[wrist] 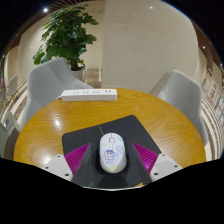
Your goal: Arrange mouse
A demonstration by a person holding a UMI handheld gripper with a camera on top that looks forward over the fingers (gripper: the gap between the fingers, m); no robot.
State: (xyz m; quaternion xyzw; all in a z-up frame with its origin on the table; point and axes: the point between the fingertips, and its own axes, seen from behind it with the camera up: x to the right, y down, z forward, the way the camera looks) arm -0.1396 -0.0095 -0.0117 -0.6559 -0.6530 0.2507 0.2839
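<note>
A round wooden surface point(50, 125) stands in a pale-walled room, carrying a dark mouse mat point(105, 140) on its near side. On that mat lies a white mouse point(111, 151), its body lengthwise along the view, sitting between the two fingers of the tool point(112, 157) with a clear gap of dark mat at either side; the magenta pads point(78, 157) flank it left and right without touching it, so the tool stands wide and holds nothing. The mouse bears a faint bluish mark on its back, too small to read, and its near end is cut off by the lower border of the view. The mat's near edge is likewise hidden beneath the fingers. Beyond the mat, near the far rim of the surface, lies a long white flat box or power strip point(88, 95); which of the two cannot be told, and any writing on it is not legible. Behind the surface stand two pale grey chairs, one at the left point(48, 78) and one at the right point(180, 92), both partly hidden by the rim. A leafy green plant point(68, 32) rises behind the left chair, its pot out of sight.
</note>
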